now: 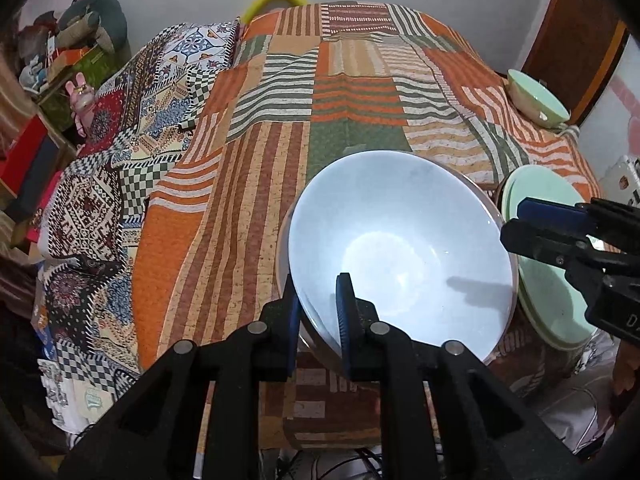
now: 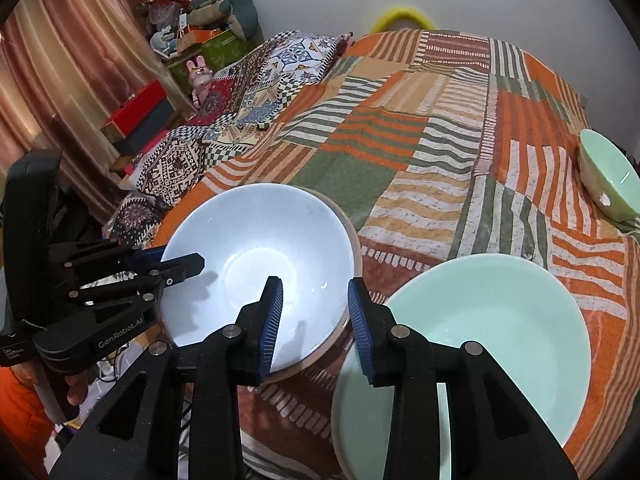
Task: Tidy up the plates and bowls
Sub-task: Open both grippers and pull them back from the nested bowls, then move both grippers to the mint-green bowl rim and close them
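Note:
A large white bowl [image 1: 400, 248] [image 2: 256, 264] sits nested in another bowl whose tan rim [image 2: 356, 256] shows around it, near the front edge of the bed. My left gripper [image 1: 318, 304] [image 2: 176, 260] straddles its left rim with a narrow gap, one pad inside and one outside, not pressing. My right gripper [image 2: 316, 304] [image 1: 516, 224] stands open across the bowl's right rim with clear space on both sides. To the right lie stacked mint-green plates [image 2: 500, 320] [image 1: 552, 280]. A small green bowl [image 1: 536, 100] [image 2: 608, 176] rests tilted at the far right.
Everything lies on a bed with an orange, green and white striped patchwork cover [image 1: 280, 120]. A patterned quilt and pillow [image 1: 120, 140] lie at its left. Boxes and toys [image 2: 192, 52] stand by the curtain. Cables [image 1: 340, 464] hang below the front edge. A hand [image 2: 76, 392] holds the left gripper.

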Motion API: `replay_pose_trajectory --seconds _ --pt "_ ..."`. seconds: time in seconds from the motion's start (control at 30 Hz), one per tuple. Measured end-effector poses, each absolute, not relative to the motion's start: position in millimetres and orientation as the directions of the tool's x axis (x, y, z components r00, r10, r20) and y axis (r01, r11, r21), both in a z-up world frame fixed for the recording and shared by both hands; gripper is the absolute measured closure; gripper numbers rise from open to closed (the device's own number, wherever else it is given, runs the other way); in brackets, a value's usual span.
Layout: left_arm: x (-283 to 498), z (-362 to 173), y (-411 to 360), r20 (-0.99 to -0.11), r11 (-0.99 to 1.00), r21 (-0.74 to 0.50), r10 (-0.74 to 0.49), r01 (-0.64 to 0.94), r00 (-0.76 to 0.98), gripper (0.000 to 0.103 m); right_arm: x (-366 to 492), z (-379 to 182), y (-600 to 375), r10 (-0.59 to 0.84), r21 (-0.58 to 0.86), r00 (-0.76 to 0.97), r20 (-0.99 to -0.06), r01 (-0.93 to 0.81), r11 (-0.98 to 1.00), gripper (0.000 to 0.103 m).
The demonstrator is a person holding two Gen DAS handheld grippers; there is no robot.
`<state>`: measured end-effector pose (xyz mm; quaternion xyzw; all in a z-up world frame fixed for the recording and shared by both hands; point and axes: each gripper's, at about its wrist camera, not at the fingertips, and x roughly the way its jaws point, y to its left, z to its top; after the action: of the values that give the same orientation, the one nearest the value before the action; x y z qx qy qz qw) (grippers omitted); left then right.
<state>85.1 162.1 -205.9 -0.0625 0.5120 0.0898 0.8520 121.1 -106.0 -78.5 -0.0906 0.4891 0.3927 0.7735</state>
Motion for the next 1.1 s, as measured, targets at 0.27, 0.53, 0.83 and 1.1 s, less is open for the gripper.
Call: replay_pose_trajectory --seconds 0.27,0.53,0.83,1.1 --pt "81 -192 163 -0.881 0.974 -0.026 0.084 -0.224 0.466 0.068 127 -74 -120 0.527 0.253 0.228 -0.819 -0.680 0.688 0.071" --pt "83 -135 151 -0.801 0.977 -0.054 0.080 -0.205 0.593 0.054 142 -59 -151 0.546 0.266 0.291 -0.786 -0.638 0.722 0.066" --pt "107 -63 103 -0.657 0.993 -0.041 0.056 -0.110 0.751 0.042 170 -14 -227 0.556 0.285 0.458 -0.694 -0.534 0.796 0.060" --pt "157 -30 42 -0.610 0.997 -0.070 -0.064 0.026 0.790 0.036 191 23 -299 0.477 0.260 0.641 -0.601 -0.408 0.875 0.047"
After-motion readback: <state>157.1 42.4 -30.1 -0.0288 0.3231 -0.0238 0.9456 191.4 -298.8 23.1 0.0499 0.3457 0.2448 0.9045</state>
